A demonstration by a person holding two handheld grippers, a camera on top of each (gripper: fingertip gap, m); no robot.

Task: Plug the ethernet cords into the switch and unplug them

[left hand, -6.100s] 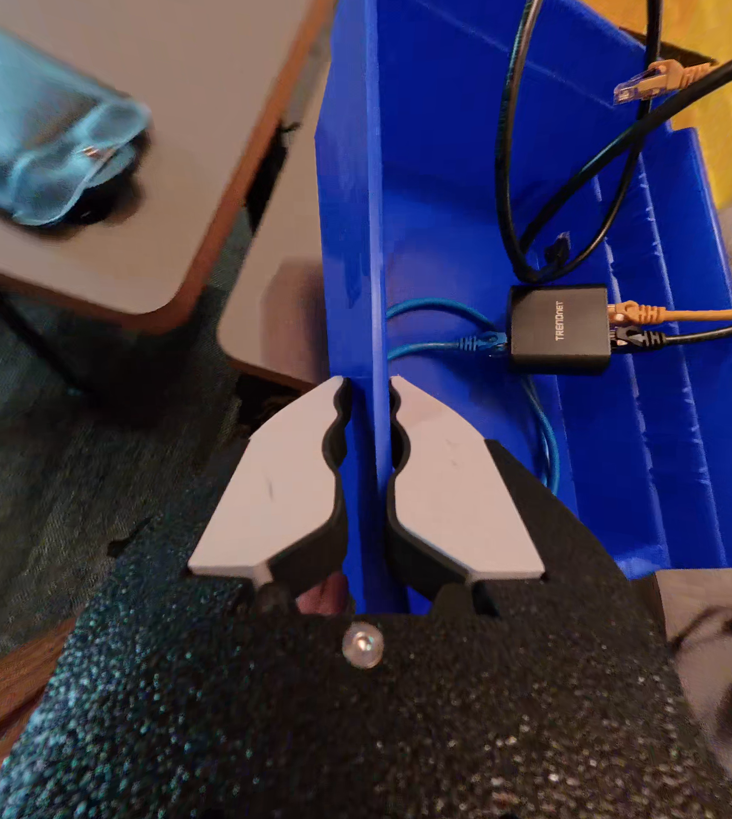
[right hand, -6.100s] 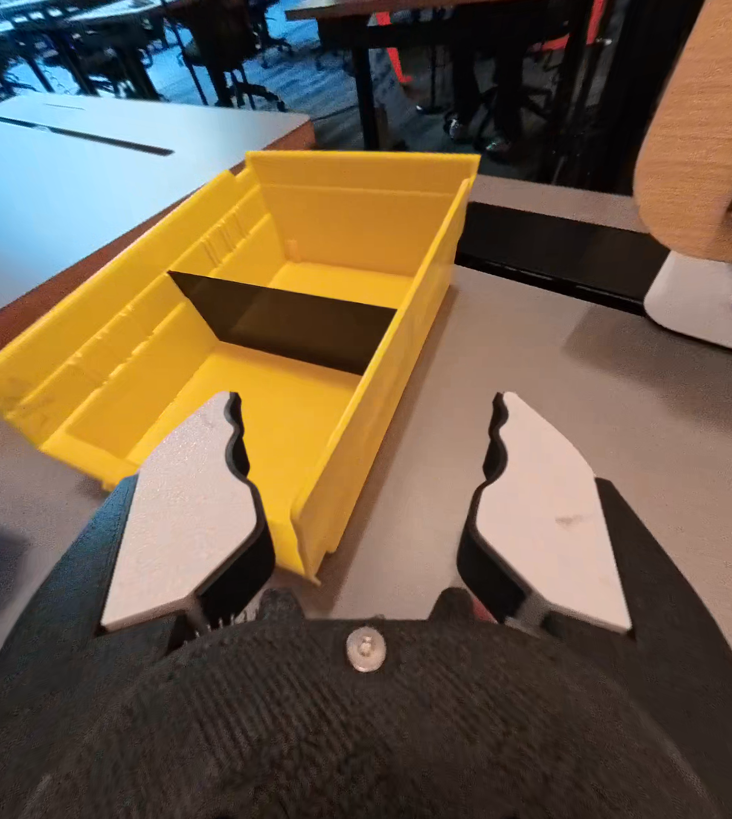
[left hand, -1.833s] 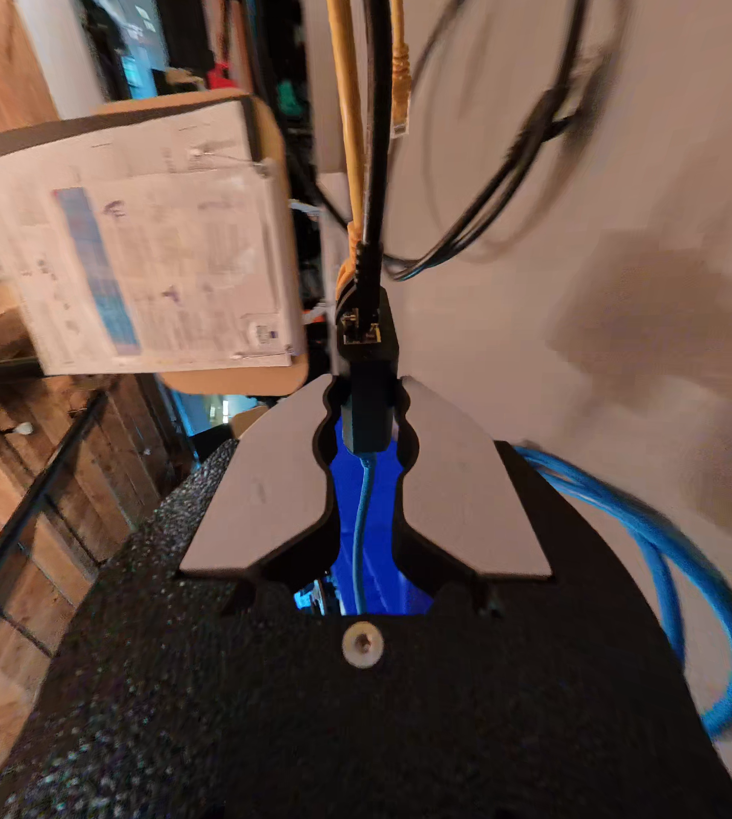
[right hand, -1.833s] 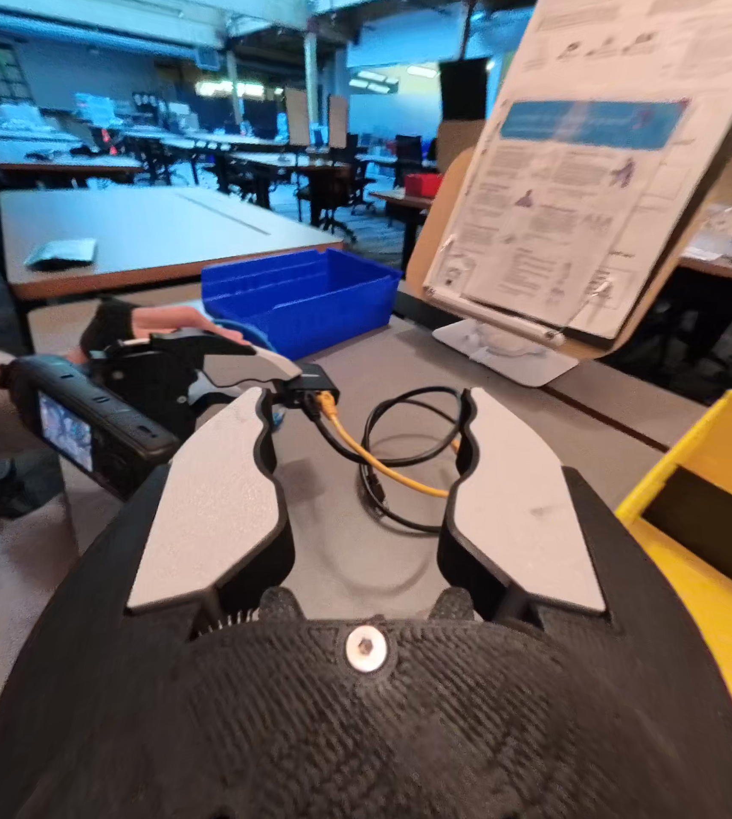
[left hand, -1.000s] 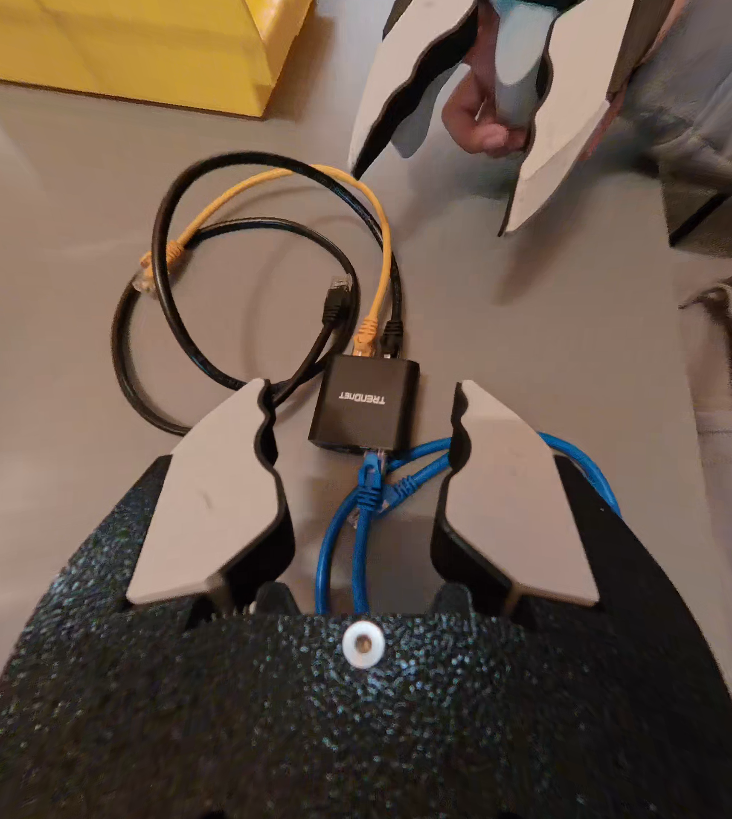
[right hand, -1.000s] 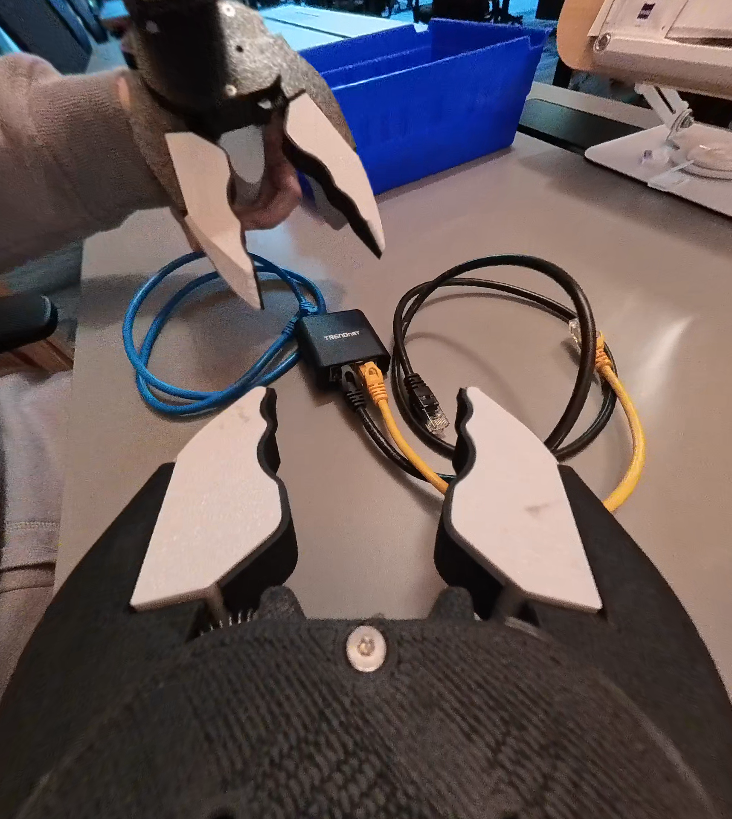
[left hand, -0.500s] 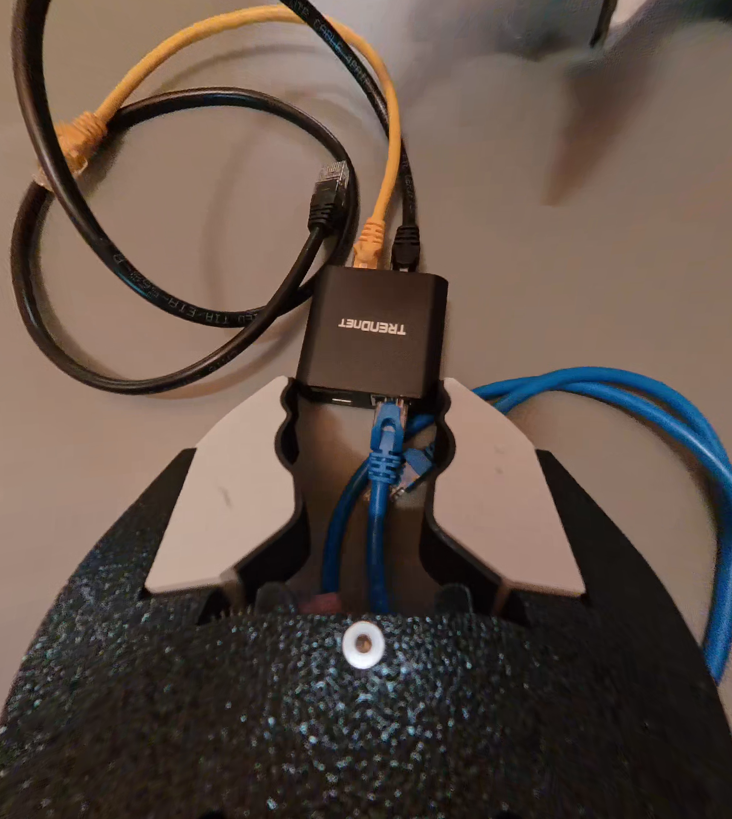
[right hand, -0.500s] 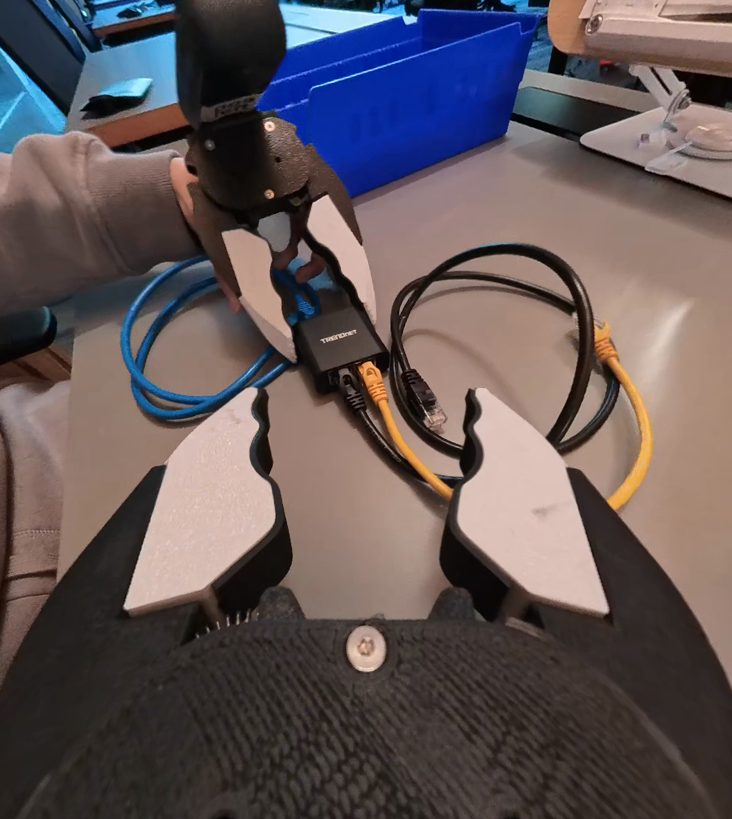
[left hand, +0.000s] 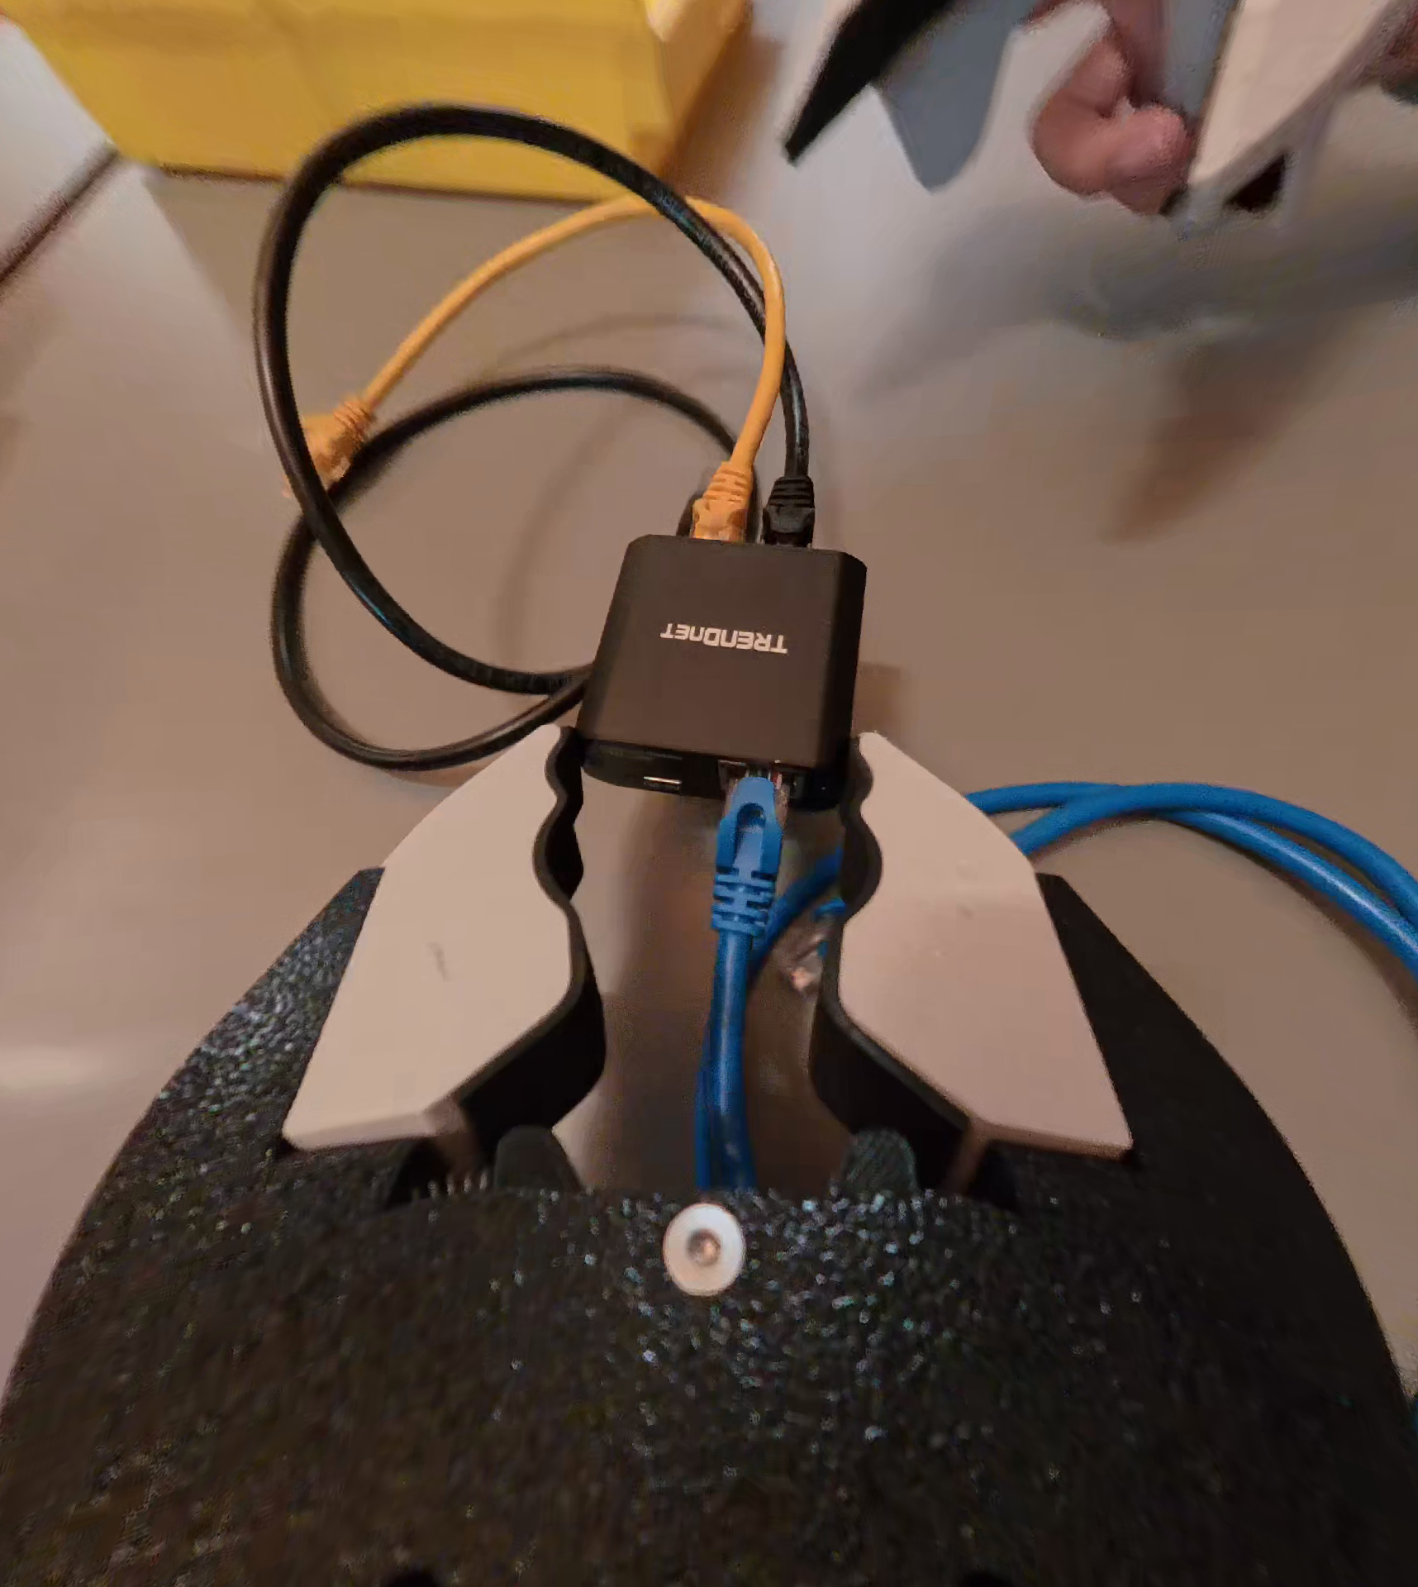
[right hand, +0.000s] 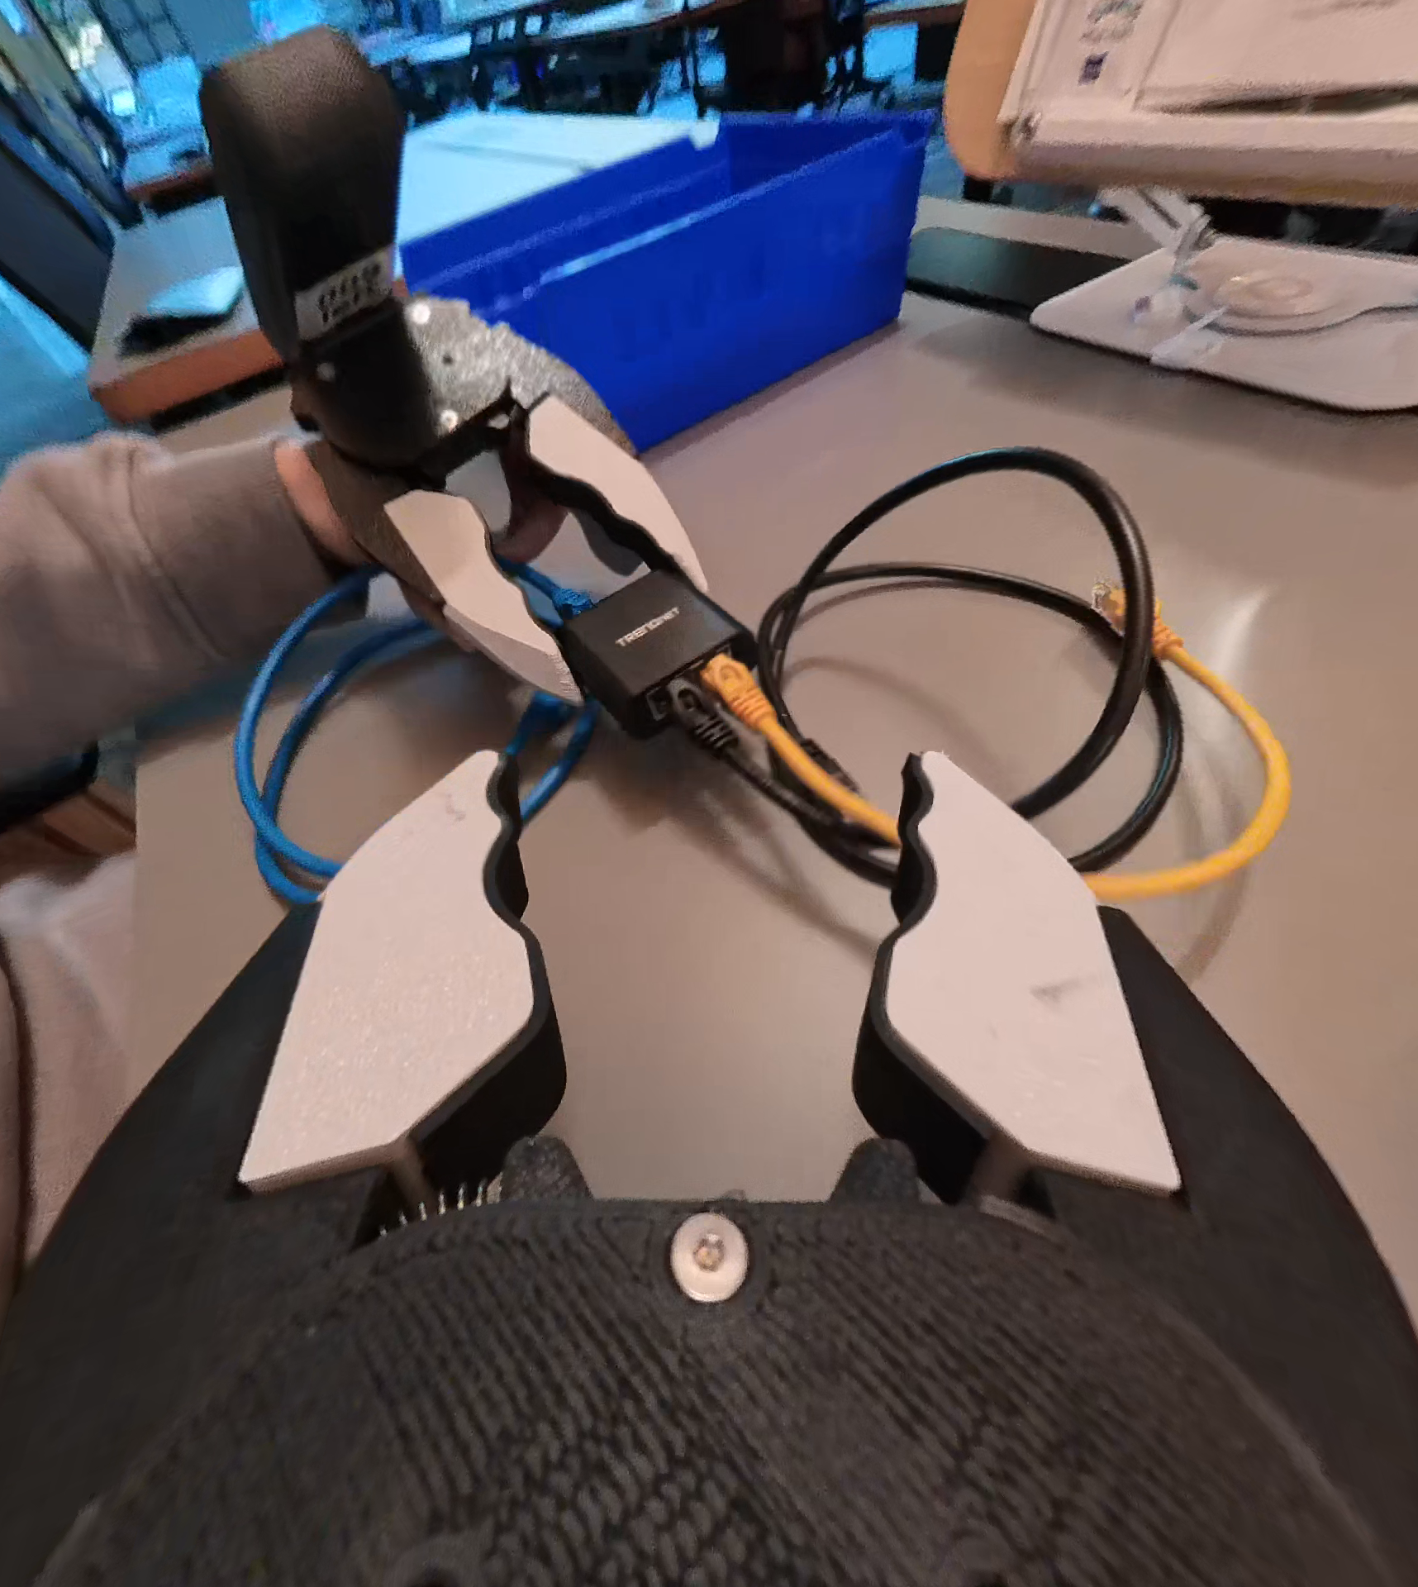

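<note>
The black switch (left hand: 727, 661) is on the grey table (left hand: 1118, 644). My left gripper (left hand: 710, 756) is shut on its near end, one fingertip on each side. In the right wrist view the switch (right hand: 671, 661) looks tipped up in the left gripper (right hand: 628, 640). A blue cord (left hand: 744, 850) is plugged into the near side, with a loose blue plug (left hand: 809, 957) beside it. An orange cord (left hand: 723, 507) and a black cord (left hand: 790, 507) are plugged into the far side. A loose orange plug (left hand: 336, 438) lies to the left. My right gripper (right hand: 705, 773) is open and empty, just short of those cords.
A blue bin (right hand: 688, 258) stands behind the left gripper. A yellow bin (left hand: 345, 86) stands at the far edge in the left wrist view. A white document stand (right hand: 1289, 326) is at the back right. A person's sleeve (right hand: 87, 584) comes in from the left.
My left gripper set the switch and cords on the table, opened, then closed on the switch's near end and tipped it up. My right gripper has moved closer to the cords.
</note>
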